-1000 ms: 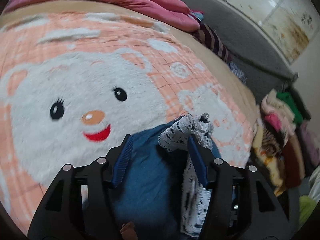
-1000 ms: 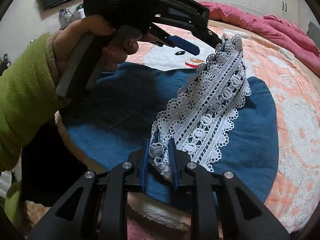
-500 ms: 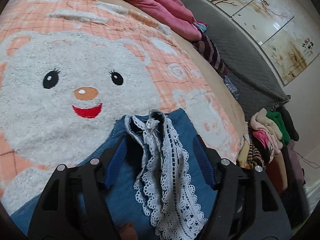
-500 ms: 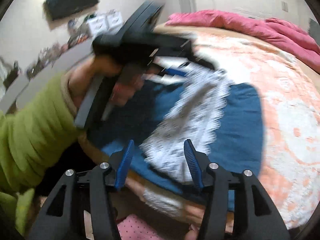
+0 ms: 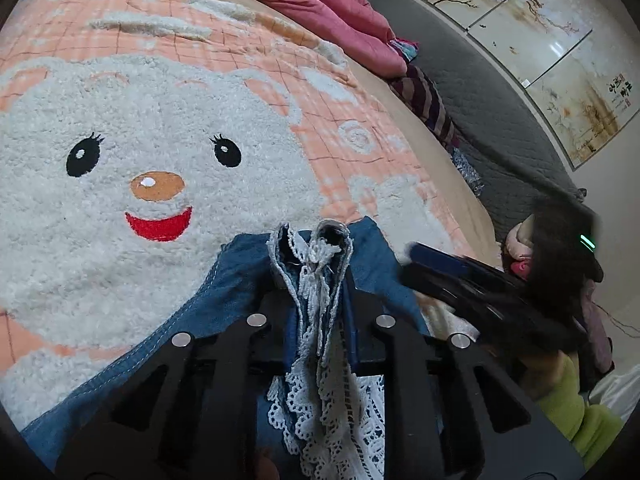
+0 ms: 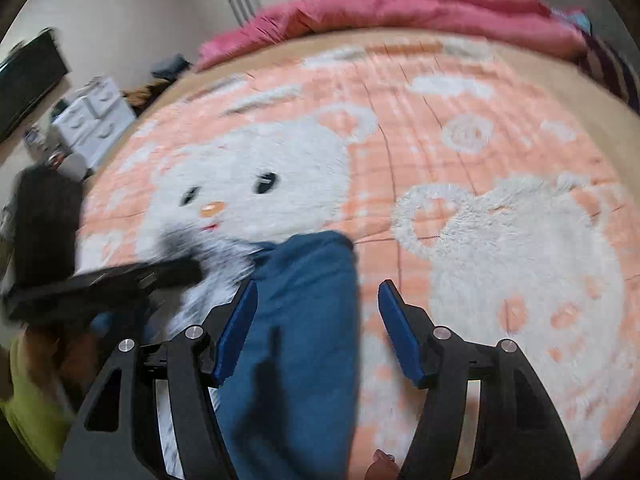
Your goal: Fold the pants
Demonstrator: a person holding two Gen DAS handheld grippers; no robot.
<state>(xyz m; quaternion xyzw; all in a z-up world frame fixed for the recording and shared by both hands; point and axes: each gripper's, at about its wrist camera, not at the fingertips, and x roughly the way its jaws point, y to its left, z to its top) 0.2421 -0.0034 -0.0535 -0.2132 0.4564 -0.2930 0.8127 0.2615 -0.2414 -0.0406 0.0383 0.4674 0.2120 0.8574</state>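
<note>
The blue denim pants (image 5: 224, 292) with a white lace hem (image 5: 320, 408) lie on the peach blanket with a white bear face (image 5: 120, 152). My left gripper (image 5: 316, 292) is shut on the bunched lace hem and denim. In the right wrist view the pants (image 6: 304, 320) stretch away below my right gripper (image 6: 316, 312), which is open and empty above the denim. The left gripper shows there as a blurred dark shape (image 6: 104, 280). The right gripper also appears in the left wrist view (image 5: 460, 276).
A pink duvet (image 5: 320, 4) lies along the far edge of the bed. A grey quilted headboard (image 5: 480, 92) and striped cloth (image 5: 428, 108) are at the right. A white drawer unit (image 6: 92, 116) stands beyond the bed's left side.
My left gripper has closed on the lace hem after being open. My right gripper let go of the lace, opened, and swung right over the denim.
</note>
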